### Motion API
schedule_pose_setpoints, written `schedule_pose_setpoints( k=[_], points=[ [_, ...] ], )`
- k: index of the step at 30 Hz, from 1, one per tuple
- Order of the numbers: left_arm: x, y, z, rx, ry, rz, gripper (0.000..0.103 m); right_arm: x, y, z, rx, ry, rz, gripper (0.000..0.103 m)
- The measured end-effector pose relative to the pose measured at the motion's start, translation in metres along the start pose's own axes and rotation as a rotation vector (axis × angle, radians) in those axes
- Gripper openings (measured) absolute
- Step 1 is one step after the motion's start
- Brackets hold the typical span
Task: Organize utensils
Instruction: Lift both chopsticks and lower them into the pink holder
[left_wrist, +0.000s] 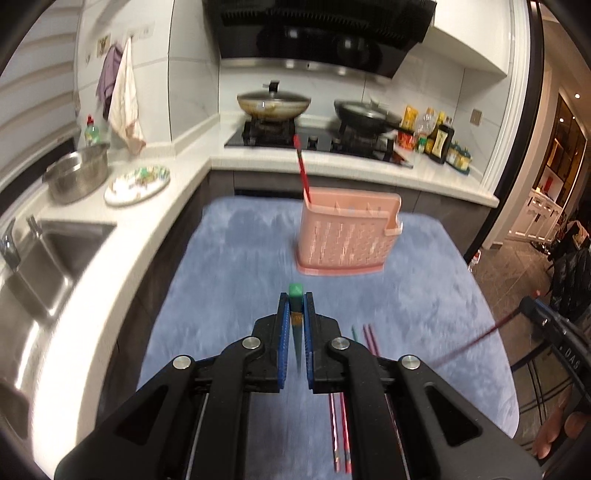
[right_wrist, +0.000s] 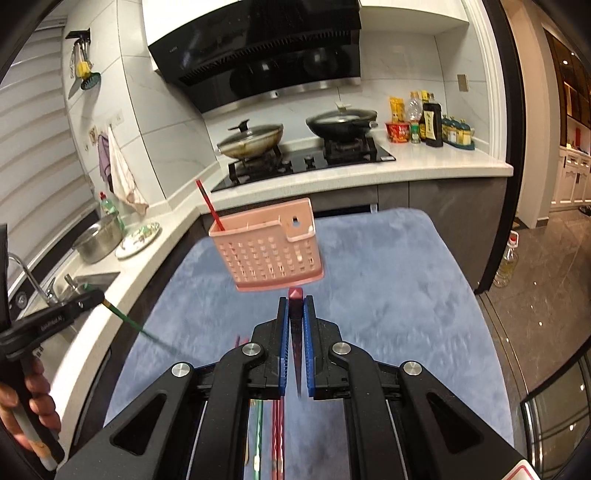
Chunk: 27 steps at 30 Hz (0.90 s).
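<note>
Blue mat (left_wrist: 229, 266) | left gripper (left_wrist: 295, 299) — green chopstick (left_wrist: 296, 291) | right gripper (right_wrist: 295, 301) — red chopstick (right_wrist: 296, 295)

Pink plastic basket (left_wrist: 347, 236), fuzzy cloth mat (left_wrist: 229, 258)

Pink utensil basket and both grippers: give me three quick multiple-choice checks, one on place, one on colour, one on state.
1. Where does the pink basket stand?
A. on the blue mat
B. in the sink
C. on the stove

2. What colour is the chopstick in the left gripper?
A. yellow
B. green
C. white

3. How is the right gripper?
A. open and empty
B. shut on a spoon
C. shut on a red chopstick

Answers:
1 A: the basket's base rests on the blue mat, in front of the counter.
2 B: a green end sticks out between the left jaws.
3 C: the right jaws press on the red chopstick, whose pinkish-red end shows at the tips.
</note>
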<state>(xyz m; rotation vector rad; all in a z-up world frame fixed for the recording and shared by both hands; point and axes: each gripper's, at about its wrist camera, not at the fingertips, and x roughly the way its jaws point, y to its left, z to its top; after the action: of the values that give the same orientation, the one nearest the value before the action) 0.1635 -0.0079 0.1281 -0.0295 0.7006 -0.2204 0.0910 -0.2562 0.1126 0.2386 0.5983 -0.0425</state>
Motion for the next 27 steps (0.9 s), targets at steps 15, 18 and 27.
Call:
schedule_pose_setpoints(
  k=[15, 18, 27],
  points=[
    [-0.011, -0.02, 0.146, -0.008, -0.213, -0.04, 0.007, 0.025, 0.014, 0.14, 0.024, -0.161, 0.125, 0.007],
    [-0.002, -0.025, 0.174, -0.016, -0.245, -0.048, 0.007, 0.043, 0.021, 0.173, 0.016, -0.198, 0.123, 0.007],
    [0.055, -0.027, 0.209, -0.021, -0.268, -0.047, 0.007, 0.118, 0.028, 0.211, 0.028, -0.185, 0.096, 0.007]
  ],
)
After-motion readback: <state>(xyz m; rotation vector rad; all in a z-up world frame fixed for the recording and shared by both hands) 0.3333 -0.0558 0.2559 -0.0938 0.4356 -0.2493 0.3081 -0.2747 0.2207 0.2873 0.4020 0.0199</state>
